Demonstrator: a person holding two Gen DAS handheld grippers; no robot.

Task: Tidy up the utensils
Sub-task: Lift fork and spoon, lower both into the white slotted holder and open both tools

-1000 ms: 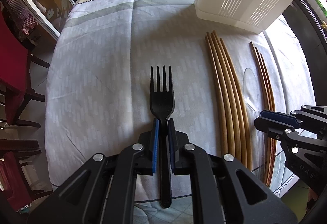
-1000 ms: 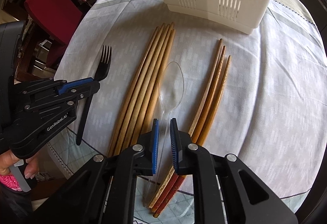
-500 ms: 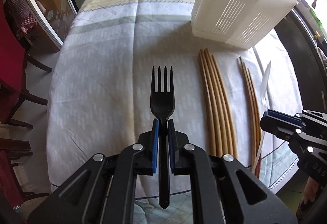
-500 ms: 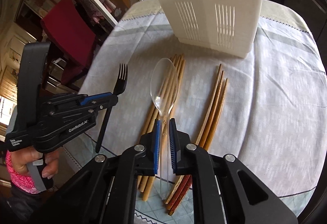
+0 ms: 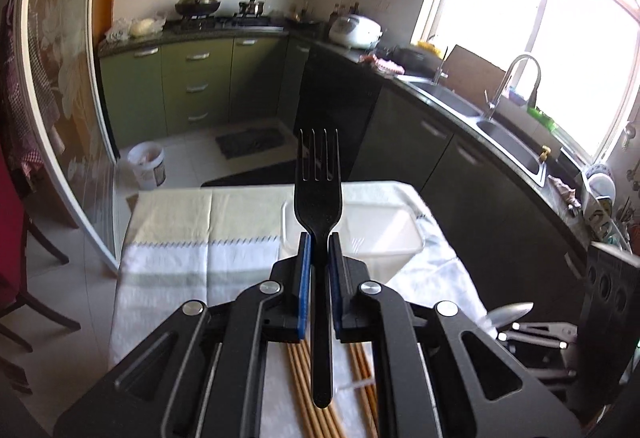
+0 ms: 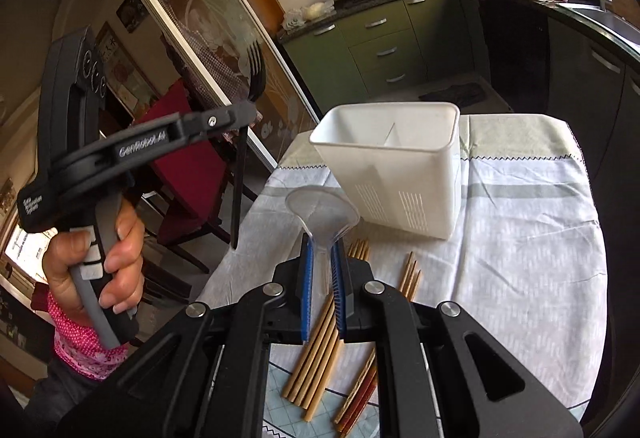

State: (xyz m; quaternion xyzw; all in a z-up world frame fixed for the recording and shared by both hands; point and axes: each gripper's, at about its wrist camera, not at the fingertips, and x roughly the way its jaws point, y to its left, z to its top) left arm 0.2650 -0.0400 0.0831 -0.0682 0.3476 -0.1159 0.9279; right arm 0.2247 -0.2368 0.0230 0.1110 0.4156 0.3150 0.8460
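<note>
Left tool (image 5: 319,258) clamped tight on black fork (image 5: 319,198) at the neck, tines up and forward, handle hanging below the pads, well clear of the desk (image 5: 192,262). Right tool (image 6: 322,270) likewise closed on clear spoon (image 6: 322,208) just under the bowl, held above the chopsticks (image 6: 316,350). White bin (image 6: 394,166) upright at the far end of the cloth, open top split by a divider into two compartments, both apparently empty. Two chopstick bundles lying loose on the cloth near the front edge. Step in hand, by the look of it: carry both pieces over to the bin and drop them in. To do it well: bring each tool above the rim first, then tip so the handle points down into a compartment. One kind per compartment, fork and spoon kept apart if sorting is wanted. Lower until the handle end is inside the walls before opening, so nothing bounces out or tips the light bin. Tools kept apart on approach to avoid a knock. Spoon thin and slippery; grip kept firm.
</note>
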